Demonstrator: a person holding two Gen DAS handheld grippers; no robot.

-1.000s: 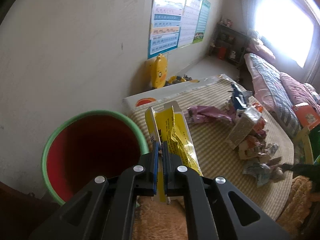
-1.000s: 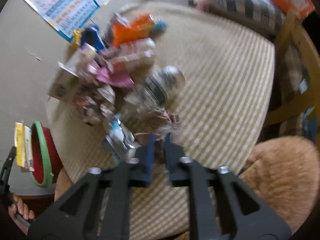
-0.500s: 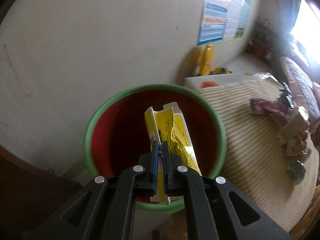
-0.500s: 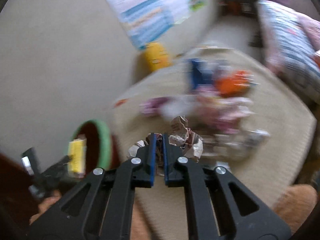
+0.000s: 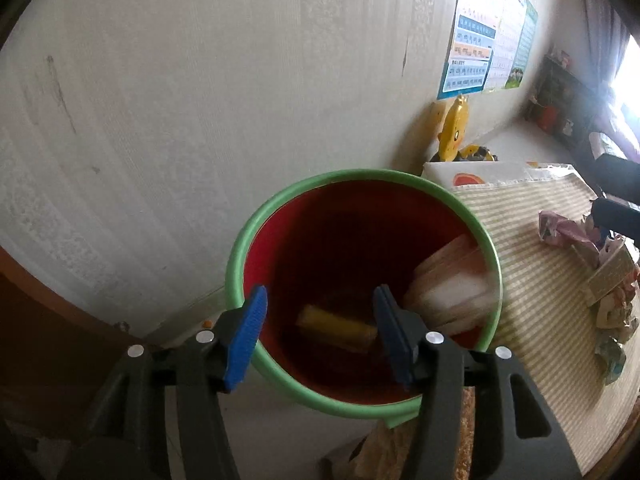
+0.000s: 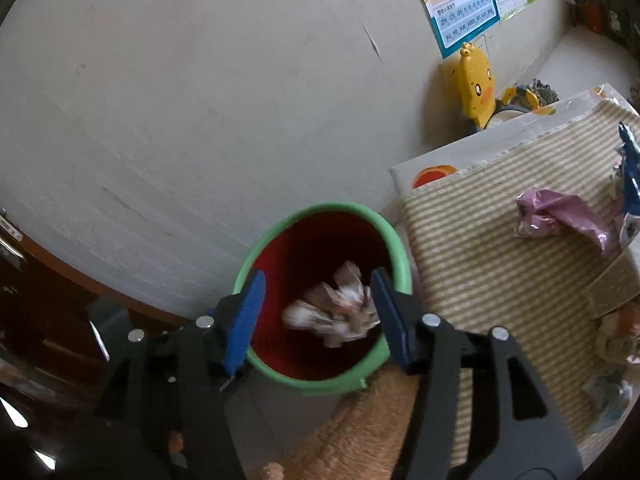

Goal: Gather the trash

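Meanwhile both tongs — left (image 5: 318,334), right (image 6: 316,318) — gape wide over the bin (image 6: 396,248) beside the striped tablecloth (image 6: 500,280), below the wall poster (image 6: 464,4).

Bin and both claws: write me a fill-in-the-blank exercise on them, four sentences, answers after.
1. The bin has a red inside and a ____ rim.
2. Both the left claw and the right claw are ____.
3. The yellow wrapper lies ____ the bin.
4. The pink wrapper lies on the ____ cloth.

Missing words: green; open; inside; striped
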